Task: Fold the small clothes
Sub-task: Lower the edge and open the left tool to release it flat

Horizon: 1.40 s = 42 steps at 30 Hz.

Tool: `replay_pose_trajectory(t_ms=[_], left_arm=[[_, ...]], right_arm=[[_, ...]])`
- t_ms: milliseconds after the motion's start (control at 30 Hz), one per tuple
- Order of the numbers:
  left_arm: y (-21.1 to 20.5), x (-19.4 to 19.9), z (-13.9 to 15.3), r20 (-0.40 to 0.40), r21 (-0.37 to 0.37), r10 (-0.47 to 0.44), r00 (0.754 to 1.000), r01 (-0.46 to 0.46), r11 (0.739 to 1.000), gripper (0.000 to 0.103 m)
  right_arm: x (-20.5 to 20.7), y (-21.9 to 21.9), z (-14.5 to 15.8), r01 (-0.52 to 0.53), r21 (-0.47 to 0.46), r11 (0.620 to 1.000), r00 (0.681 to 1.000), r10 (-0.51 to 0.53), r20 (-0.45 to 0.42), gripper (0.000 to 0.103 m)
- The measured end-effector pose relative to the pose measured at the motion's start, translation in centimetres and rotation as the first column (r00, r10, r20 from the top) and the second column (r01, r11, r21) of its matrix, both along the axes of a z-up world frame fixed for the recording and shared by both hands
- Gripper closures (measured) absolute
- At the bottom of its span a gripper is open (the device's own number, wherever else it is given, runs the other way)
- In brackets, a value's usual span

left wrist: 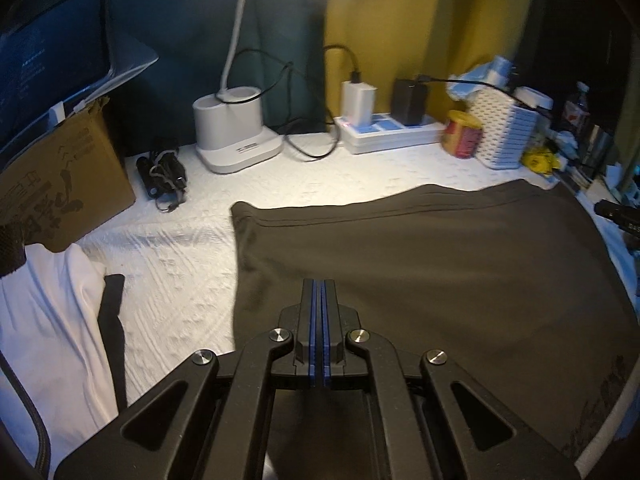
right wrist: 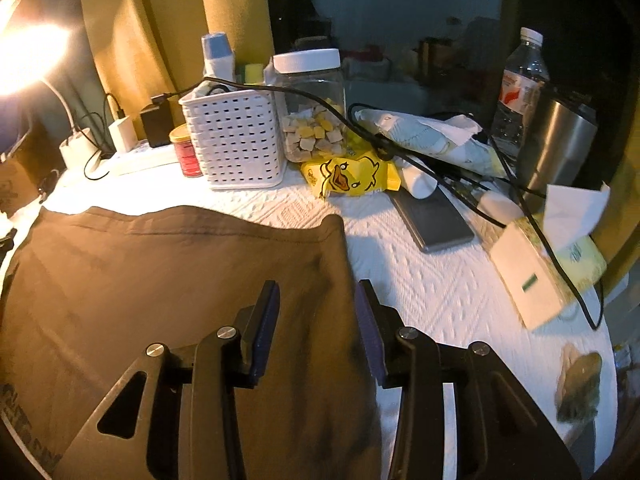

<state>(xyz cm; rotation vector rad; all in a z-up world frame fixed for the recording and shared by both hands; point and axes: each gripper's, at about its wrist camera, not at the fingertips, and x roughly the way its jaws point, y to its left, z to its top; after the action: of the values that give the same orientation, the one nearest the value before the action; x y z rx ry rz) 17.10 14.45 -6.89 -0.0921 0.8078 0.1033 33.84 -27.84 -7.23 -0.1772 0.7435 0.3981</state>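
A dark brown garment (left wrist: pixel 440 264) lies spread flat on the white textured table cover (left wrist: pixel 168 264). My left gripper (left wrist: pixel 319 284) is shut with its blue pads pressed together, above the garment's left part; nothing shows between the pads. In the right wrist view the same garment (right wrist: pixel 160 280) fills the lower left. My right gripper (right wrist: pixel 318 292) is open, its jaws wide apart over the garment's right edge, holding nothing. A white garment (left wrist: pixel 48 320) lies at the left in the left wrist view.
A cardboard box (left wrist: pixel 60 184), lamp base (left wrist: pixel 236 136) and power strip (left wrist: pixel 392 132) line the back. A white basket (right wrist: pixel 236 140), jar (right wrist: pixel 312 108), yellow duck pack (right wrist: pixel 352 176), phone (right wrist: pixel 436 220), tissue box (right wrist: pixel 548 276), steel cup (right wrist: pixel 560 144) and cables crowd the right.
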Motion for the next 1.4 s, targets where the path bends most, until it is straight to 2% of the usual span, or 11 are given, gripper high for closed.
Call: replay_pose_trajectory(t_ms=[467, 500, 533, 567, 600, 667, 933, 1033, 1133, 1300, 1400], left_arm=[[-5.2, -3.1, 0.2, 0.031, -0.028, -0.059, 0.998, 0.06, 0.998, 0.101], [-5.5, -3.4, 0.3, 0.032, -0.024, -0.056, 0.998, 0.056, 0.998, 0.094], [-5.8, -3.6, 0.4, 0.032, -0.018, -0.048, 0.998, 0.048, 0.999, 0.061], [-6.0, -3.8, 0.4, 0.03, -0.016, -0.038, 0.999, 0.038, 0.999, 0.036], [-6.1, -4.1, 0.4, 0.042, -0.036, -0.041, 0.998, 0.043, 0.998, 0.0], [-6.5, -4.8, 0.5, 0.059, -0.08, -0.057, 0.997, 0.061, 0.995, 0.001], [-8.9, -7.1, 0.7, 0.086, -0.078, -0.084, 0.993, 0.091, 0.993, 0.001], [-9.7, -8.0, 0.5, 0.092, -0.073, -0.126, 0.988, 0.133, 0.988, 0.001], [-9.9, -8.6, 0.1, 0.075, -0.071, -0.142, 0.987, 0.147, 0.987, 0.001], [-9.6, -10.1, -0.7, 0.073, -0.105, -0.141, 0.987, 0.148, 0.983, 0.001], [-9.7, -10.7, -1.5, 0.065, -0.122, -0.152, 0.986, 0.159, 0.98, 0.001]], right_arm=[[-5.9, -1.2, 0.1, 0.002, 0.02, 1.0, 1.0, -0.002, -0.003, 0.06], [-6.1, -1.3, 0.1, 0.003, 0.022, 1.0, 1.0, -0.003, -0.002, 0.048], [-6.5, -1.5, 0.0, 0.004, 0.025, 1.0, 1.0, -0.004, -0.001, 0.039], [-6.9, -1.6, 0.0, 0.005, 0.029, 1.0, 1.0, -0.005, -0.001, 0.028], [-7.2, -1.7, 0.0, 0.006, 0.03, 1.0, 1.0, -0.006, -0.001, 0.028], [-8.0, -2.0, 0.1, 0.009, 0.032, 0.999, 1.0, -0.009, 0.0, 0.028], [-11.9, -3.5, -0.2, 0.034, 0.037, 0.999, 0.999, -0.033, -0.008, 0.028], [-13.4, -4.1, -0.6, 0.048, 0.046, 0.998, 0.999, -0.047, -0.019, 0.028], [-15.0, -4.7, -1.2, 0.065, 0.051, 0.997, 0.998, -0.063, -0.031, 0.028], [-17.6, -6.0, -2.3, 0.095, 0.055, 0.994, 0.994, -0.091, -0.063, 0.028], [-19.2, -6.7, -3.0, 0.106, 0.023, 0.994, 0.991, -0.104, -0.085, 0.028]])
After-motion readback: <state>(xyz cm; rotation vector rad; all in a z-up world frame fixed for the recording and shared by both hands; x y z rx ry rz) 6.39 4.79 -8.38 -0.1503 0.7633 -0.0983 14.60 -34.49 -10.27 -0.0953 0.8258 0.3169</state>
